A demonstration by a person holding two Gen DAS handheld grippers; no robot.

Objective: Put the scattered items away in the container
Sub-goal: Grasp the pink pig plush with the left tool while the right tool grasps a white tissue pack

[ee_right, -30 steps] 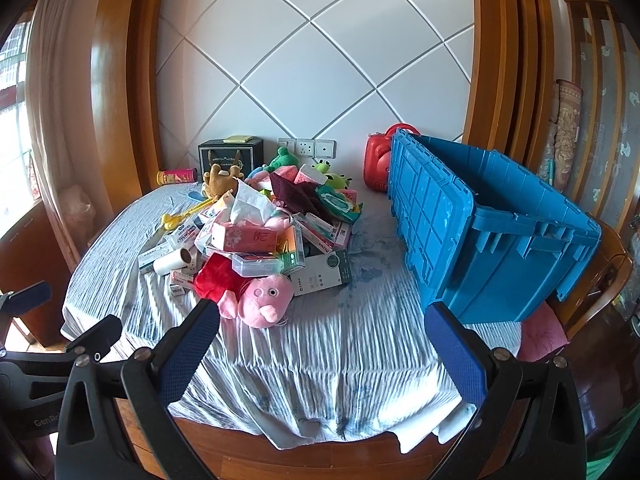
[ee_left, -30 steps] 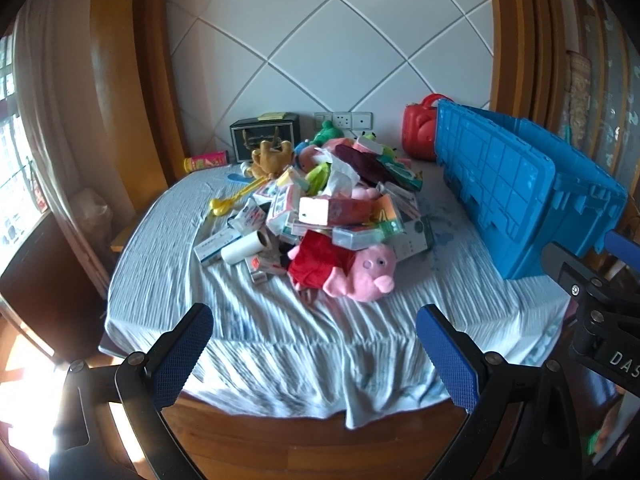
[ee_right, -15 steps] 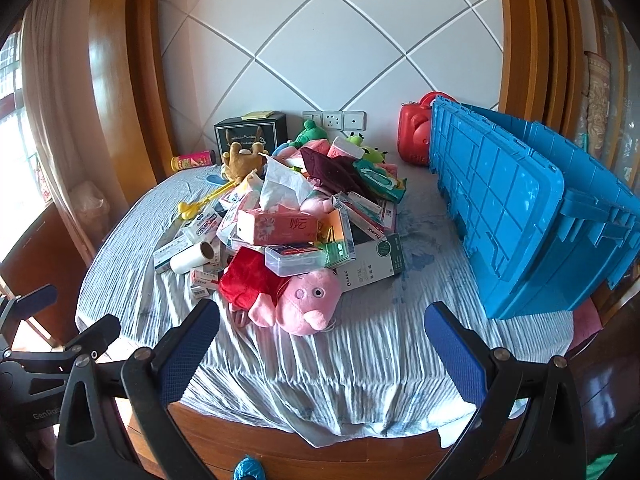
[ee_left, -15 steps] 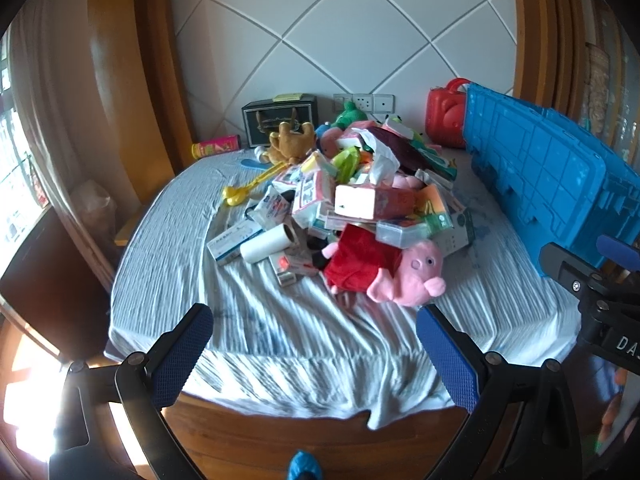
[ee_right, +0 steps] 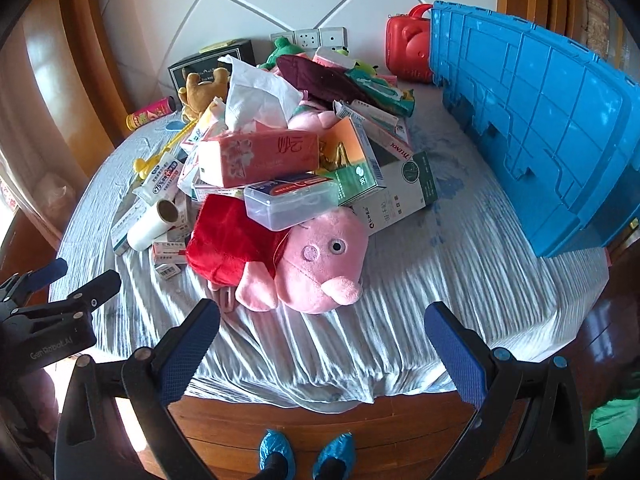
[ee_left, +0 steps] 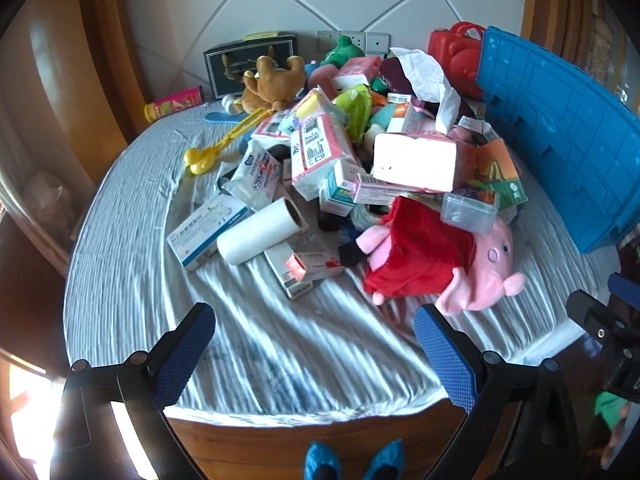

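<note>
Heap of scattered items (ee_right: pixel 280 160) mid tabletop (ee_right: pixel 460 280): boxes, tissue pack, paper roll (ee_left: pixel 260 230). Pink pig plush (ee_right: pixel 320 260) at heap's near edge. Blue container (ee_right: pixel 540 120) at right, well apart from heap. Left claw (ee_left: pixel 314 354) and right claw (ee_right: pixel 322 354) both spread wide, empty, above tabletop's near edge.

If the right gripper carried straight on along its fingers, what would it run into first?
Most likely the pink pig plush, which lies nearest, centred ahead of the open right gripper on the striped tablecloth. Depth is unclear in the fisheye, so it may meet the cloth first.
</note>
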